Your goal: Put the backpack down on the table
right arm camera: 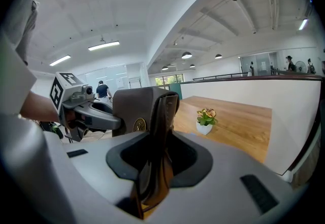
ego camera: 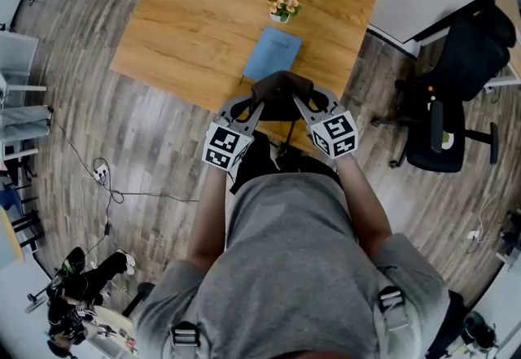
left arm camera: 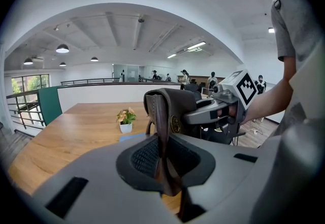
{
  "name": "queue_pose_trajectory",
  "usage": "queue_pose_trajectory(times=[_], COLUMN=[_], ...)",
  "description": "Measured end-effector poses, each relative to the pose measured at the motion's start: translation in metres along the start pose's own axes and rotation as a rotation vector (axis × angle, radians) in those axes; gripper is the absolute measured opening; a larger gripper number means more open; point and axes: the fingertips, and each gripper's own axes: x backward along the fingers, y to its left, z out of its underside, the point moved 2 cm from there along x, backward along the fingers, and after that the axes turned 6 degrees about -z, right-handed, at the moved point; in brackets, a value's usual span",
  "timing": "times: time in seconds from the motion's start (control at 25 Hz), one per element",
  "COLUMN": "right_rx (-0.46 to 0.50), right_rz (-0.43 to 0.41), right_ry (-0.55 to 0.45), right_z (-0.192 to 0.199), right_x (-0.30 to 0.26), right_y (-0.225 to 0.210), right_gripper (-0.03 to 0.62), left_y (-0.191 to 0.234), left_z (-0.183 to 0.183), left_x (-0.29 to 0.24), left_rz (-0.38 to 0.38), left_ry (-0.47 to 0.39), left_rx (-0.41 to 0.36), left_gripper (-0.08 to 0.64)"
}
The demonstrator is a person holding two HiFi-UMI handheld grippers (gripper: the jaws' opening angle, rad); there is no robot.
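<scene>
Nearest, both grippers pinch the backpack's brown leather straps: the left gripper is clamped almost shut on a thin flat band, and the right gripper is closed on a thicker folded one. The stiff, rounded backpack therefore hangs evenly between them over the near edge of the wood-grain table, seemingly not yet resting. Beyond lie a flat blue notebook, then a small potted flower.

Both your arms reach forward; your left gripper and right gripper flank the backpack, jaws clamped on it.
</scene>
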Motion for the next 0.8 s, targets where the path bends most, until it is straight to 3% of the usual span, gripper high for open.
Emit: queue_pose_trajectory(times=[0.8], right_rx=[-0.022], right_rz=[0.158], right_ry=[0.023], right_z=[-0.029], right_x=[-0.074], right_y=[-0.031], right_gripper=[0.107], left_y=[0.094], left_z=[-0.015], left_x=[-0.046], left_rz=[0.186], left_ry=[0.03], left_rx=[-0.059], left_gripper=[0.048])
